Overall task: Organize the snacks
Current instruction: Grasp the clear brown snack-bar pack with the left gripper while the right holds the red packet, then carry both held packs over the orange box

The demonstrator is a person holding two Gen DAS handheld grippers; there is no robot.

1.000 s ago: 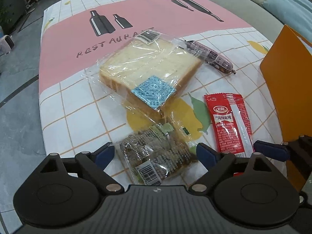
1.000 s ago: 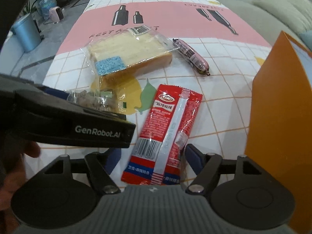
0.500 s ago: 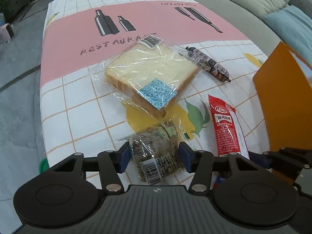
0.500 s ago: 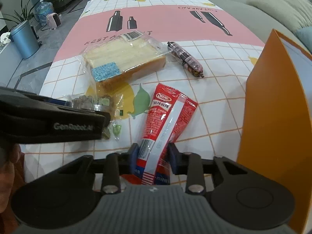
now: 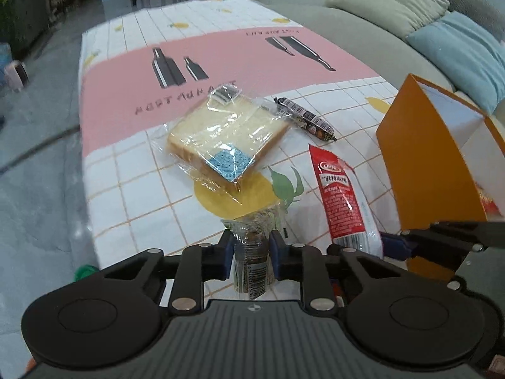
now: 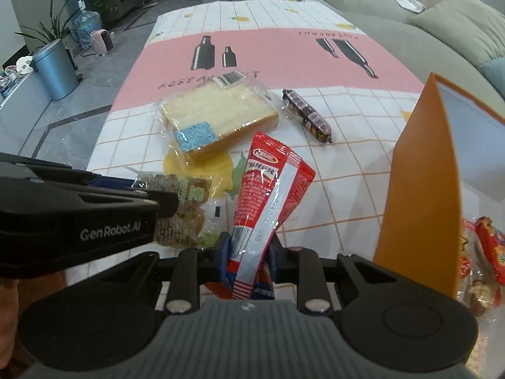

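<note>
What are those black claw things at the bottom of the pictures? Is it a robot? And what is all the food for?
No robot: a person holds a gripper in each hand, each with a camera looking along its fingers. One picture is from the left gripper, the other from the right gripper. The left one is closing on a clear packet of brown snacks; the right one is closing on a red snack packet. On the tablecloth lie wrapped bread and a sausage stick. The orange box already holds some snacks, so these probably go there.
</note>
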